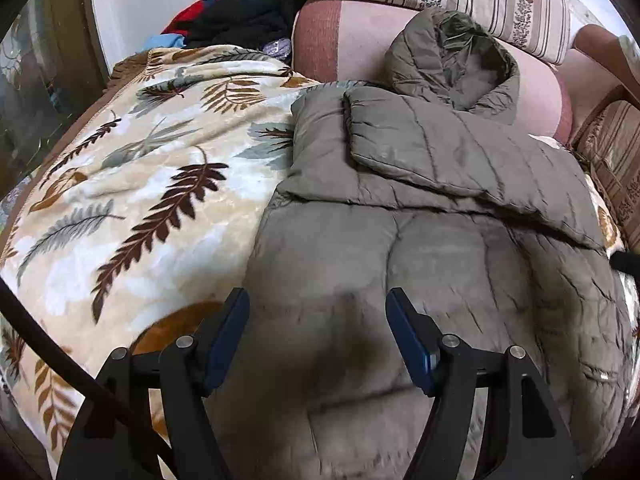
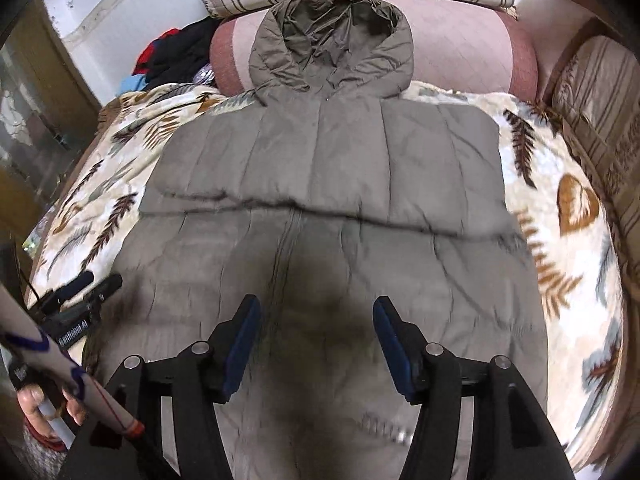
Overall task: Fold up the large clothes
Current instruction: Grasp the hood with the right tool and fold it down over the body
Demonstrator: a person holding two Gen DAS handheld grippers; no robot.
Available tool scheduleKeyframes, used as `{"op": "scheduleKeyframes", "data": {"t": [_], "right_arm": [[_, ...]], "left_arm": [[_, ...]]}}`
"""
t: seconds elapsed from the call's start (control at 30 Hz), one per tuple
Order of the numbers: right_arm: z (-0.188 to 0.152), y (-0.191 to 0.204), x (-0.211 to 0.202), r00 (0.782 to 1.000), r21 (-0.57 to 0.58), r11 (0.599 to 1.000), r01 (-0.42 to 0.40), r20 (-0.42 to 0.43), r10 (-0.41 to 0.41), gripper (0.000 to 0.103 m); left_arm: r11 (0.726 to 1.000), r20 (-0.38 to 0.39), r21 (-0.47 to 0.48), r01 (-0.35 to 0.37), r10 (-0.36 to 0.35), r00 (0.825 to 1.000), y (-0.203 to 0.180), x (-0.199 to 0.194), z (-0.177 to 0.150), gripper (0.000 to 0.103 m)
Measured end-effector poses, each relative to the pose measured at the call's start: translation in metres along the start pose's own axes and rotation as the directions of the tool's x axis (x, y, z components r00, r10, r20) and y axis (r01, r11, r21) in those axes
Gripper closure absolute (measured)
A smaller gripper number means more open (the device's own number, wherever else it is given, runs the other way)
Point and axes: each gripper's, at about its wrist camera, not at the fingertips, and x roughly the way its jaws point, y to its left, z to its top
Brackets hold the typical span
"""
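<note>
Bed blanket (image 1: 140, 184); both tools (image 1: 318, 304) (image 2: 316, 312) apart, angled down over jacket (image 2: 320, 200), prob. clear.

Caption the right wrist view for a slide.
Open right tongs hover over a sleeves-folded hooded jacket on a leaf-print blanket.

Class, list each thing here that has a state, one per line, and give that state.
Jacket: flat on blanket, sleeves folded across the chest.
Hood: open, resting on the pink bolster.
Left claw: open, empty.
Right claw: open, empty.
Blanket: spread out.
</note>
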Motion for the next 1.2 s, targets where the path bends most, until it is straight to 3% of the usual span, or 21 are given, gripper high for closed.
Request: {"op": "scheduleKeyframes", "data": {"t": [0.2, 0.43, 0.57, 0.67, 0.73, 0.8, 1.07, 1.13, 1.17, 1.2], "right_arm": [[0.077, 0.012, 0.033, 0.997, -0.017, 0.997, 0.074, -0.011, -0.074, 0.039], [0.208, 0.017, 0.064, 0.982, 0.053, 0.984, 0.168, 0.082, -0.172, 0.031], [0.283, 0.015, 0.077, 0.976, 0.199, 0.972, 0.124, 0.153, -0.155, 0.023], [0.330, 0.017, 0.088, 0.977, 0.284, 0.958, 0.033, 0.195, -0.091, 0.018], [0.354, 0.017, 0.097, 0.975, 0.330, 0.943, -0.039, 0.218, -0.036, 0.018], [0.372, 0.020, 0.108, 0.972, 0.355, 0.933, -0.054, 0.231, -0.032, 0.015], [0.393, 0.026, 0.165, 0.980, 0.363, 0.930, 0.047, 0.161, -0.113, 0.015], [0.391, 0.023, 0.169, 0.982, 0.353, 0.935, 0.038, 0.160, -0.100, 0.037], [0.388, 0.023, 0.170, 0.987, 0.343, 0.939, 0.015, 0.148, -0.070, 0.072], [0.385, 0.023, 0.169, 0.989, 0.331, 0.943, 0.000, 0.141, -0.049, 0.090]], "left_arm": [[1.000, 0.019, 0.013, -0.004, 0.004, 1.000, 0.014, 0.030, 0.005, 0.033], [0.992, -0.036, -0.066, 0.104, -0.107, 0.994, 0.040, 0.056, 0.003, 0.024], [0.990, -0.051, -0.073, 0.121, -0.125, 0.991, 0.040, 0.062, 0.003, 0.023], [0.990, -0.055, -0.068, 0.124, -0.127, 0.990, 0.039, 0.064, 0.002, 0.021], [0.989, -0.061, -0.072, 0.128, -0.133, 0.989, 0.039, 0.065, 0.004, 0.018], [0.988, -0.067, -0.079, 0.135, -0.140, 0.988, 0.039, 0.068, 0.003, 0.016], [0.989, -0.064, -0.070, 0.133, -0.137, 0.988, 0.037, 0.069, 0.002, 0.014], [0.989, -0.065, -0.069, 0.131, -0.136, 0.989, 0.037, 0.070, 0.002, 0.014], [0.989, -0.065, -0.067, 0.129, -0.134, 0.989, 0.037, 0.070, 0.003, 0.014], [0.990, -0.065, -0.064, 0.126, -0.131, 0.989, 0.036, 0.069, 0.002, 0.014]]}}
